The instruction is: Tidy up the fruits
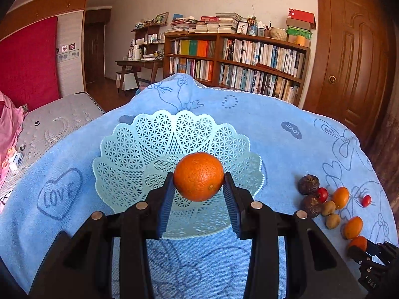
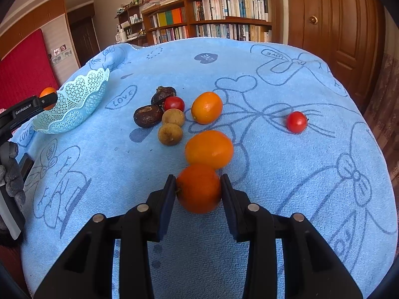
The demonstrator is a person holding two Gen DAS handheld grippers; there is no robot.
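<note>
Orange point(image 1: 198, 176) rind, firm and slightly slick: my left gripper point(image 1: 198, 186) fingers pinch it at mid-girth over the basket point(image 1: 139, 149); right gripper point(image 2: 198, 189) fingers clamp another orange point(image 2: 198, 188) likewise.

Surface is draped in a blue towel point(image 1: 261, 124) printed with bows, hearts and "LOVE" marks. Behind it: low wooden bookshelf point(image 1: 239, 59), two rows packed with books, more stacked books point(image 1: 224, 23), a framed picture, a woven basket and boxes on top. Brown panelled door point(image 1: 354, 57) with brass knob at right. Small wooden desk point(image 1: 139, 66) left of the bookshelf, a taller shelf unit above it holding small items. Left side: bare grey quilted mattress point(image 1: 57, 122), red panel point(image 1: 27, 62) against the wall, pink fabric point(image 1: 7, 127) at the frame edge.
</note>
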